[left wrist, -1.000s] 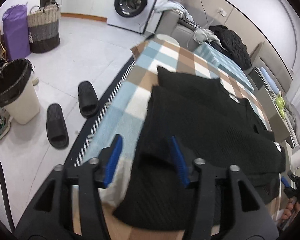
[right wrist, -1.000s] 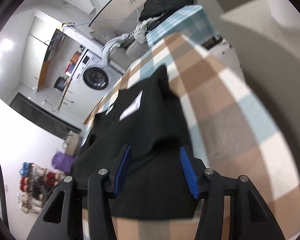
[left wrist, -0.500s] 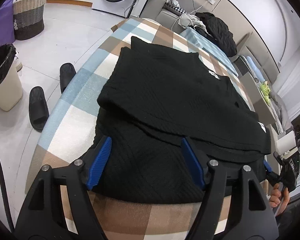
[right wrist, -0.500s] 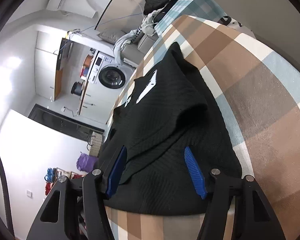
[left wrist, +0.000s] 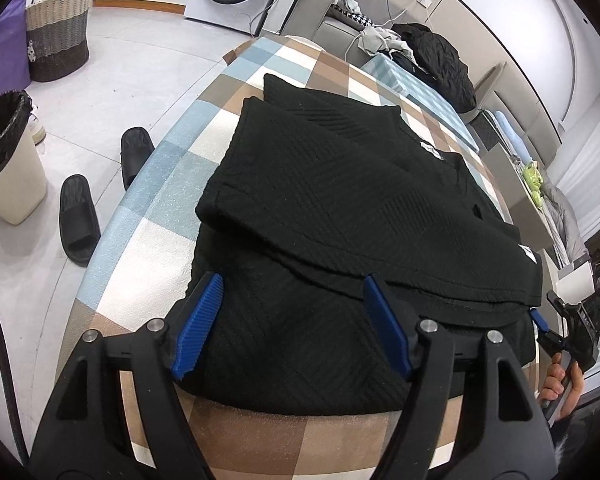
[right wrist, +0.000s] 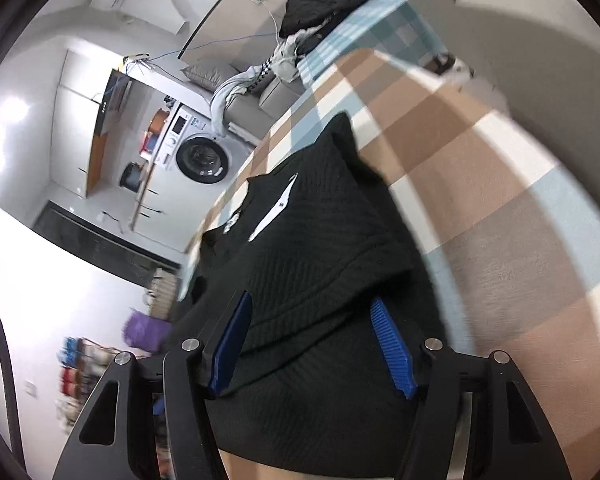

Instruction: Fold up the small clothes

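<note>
Left gripper [left wrist: 292,324] and right gripper [right wrist: 312,344] both gape wide, gripping nothing, over the near hem. Black garment [left wrist: 340,216] lies at 12 o'clock on the checked table [left wrist: 148,208], one fold laid; likely another fold remains.

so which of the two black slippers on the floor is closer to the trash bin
The nearer-camera slipper, lying beside the bin; the other slipper sits against the plaid table's edge.
</note>
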Motion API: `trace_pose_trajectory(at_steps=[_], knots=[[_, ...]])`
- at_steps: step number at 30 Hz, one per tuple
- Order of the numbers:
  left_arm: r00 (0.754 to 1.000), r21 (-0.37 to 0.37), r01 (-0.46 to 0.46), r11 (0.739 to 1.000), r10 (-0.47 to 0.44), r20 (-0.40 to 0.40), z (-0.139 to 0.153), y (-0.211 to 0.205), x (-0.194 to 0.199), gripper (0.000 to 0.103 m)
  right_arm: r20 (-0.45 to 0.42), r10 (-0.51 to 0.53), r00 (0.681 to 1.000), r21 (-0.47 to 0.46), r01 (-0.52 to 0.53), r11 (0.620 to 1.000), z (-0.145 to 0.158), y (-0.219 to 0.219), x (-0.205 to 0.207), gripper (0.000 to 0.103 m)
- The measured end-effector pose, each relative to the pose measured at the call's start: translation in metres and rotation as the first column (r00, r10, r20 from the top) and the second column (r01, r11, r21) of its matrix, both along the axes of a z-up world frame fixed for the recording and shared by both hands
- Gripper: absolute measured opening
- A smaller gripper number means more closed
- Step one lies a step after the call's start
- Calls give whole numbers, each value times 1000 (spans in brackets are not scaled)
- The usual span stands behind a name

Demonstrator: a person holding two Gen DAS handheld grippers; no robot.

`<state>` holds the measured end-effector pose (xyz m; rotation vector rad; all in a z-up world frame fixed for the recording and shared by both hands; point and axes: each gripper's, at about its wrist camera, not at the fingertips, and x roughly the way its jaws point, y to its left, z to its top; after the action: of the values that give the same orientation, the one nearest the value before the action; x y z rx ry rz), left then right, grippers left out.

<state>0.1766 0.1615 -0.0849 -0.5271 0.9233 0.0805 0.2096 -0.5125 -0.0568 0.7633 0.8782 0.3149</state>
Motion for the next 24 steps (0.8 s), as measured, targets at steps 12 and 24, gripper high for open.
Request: trace_pose_trajectory(at_steps=[12, 24], knots=[[1000, 15, -3, 1000, 3, 1, 1, 2, 7, 69, 84, 49, 995, 48, -53, 997, 6, -14, 24, 64], [999, 25, -44, 999, 43, 18, -4, 13, 13, 69, 63, 124, 990, 36, -126, 991, -10, 0, 27, 66]])
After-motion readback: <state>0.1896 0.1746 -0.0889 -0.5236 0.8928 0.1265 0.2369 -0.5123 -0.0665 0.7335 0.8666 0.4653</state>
